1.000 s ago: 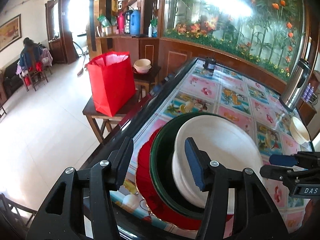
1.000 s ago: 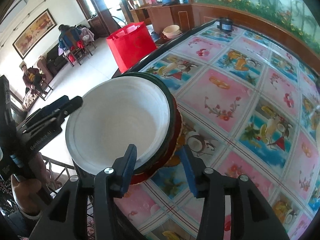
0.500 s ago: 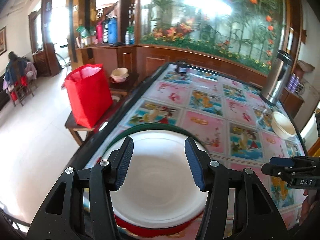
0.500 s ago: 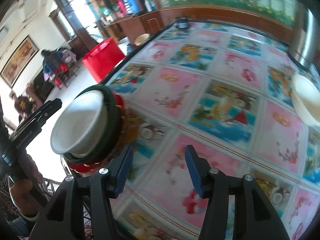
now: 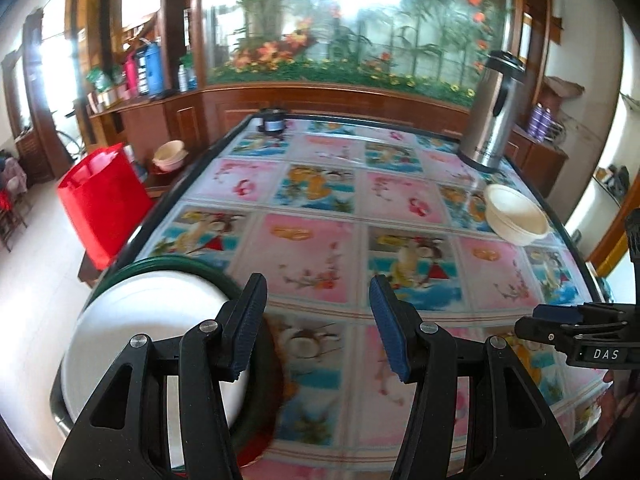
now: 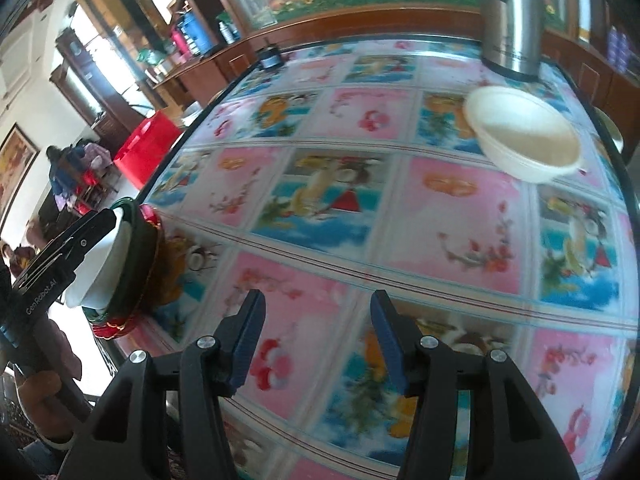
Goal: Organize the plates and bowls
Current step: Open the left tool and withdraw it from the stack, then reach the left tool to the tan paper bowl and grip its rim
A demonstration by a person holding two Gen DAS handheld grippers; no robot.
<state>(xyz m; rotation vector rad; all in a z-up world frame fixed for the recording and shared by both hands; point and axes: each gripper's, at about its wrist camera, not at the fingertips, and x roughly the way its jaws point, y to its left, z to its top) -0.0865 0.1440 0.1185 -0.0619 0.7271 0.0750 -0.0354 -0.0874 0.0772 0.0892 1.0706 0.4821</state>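
Note:
A stack stands at the table's near left corner: a white bowl in a dark green dish on a red plate. The white bowl also shows in the right wrist view. A cream bowl sits at the far right of the table, also in the right wrist view. My left gripper is open and empty, just right of the stack. My right gripper is open and empty above the table's near middle.
The table has a glossy fruit-and-flower cover. A steel thermos stands behind the cream bowl. A small dark jar sits at the far edge. A red bag stands on a side table at left.
Both grippers have swung right, away from the stack. The stack has slid to the left of both views and the cream bowl has come nearer in the right wrist view.

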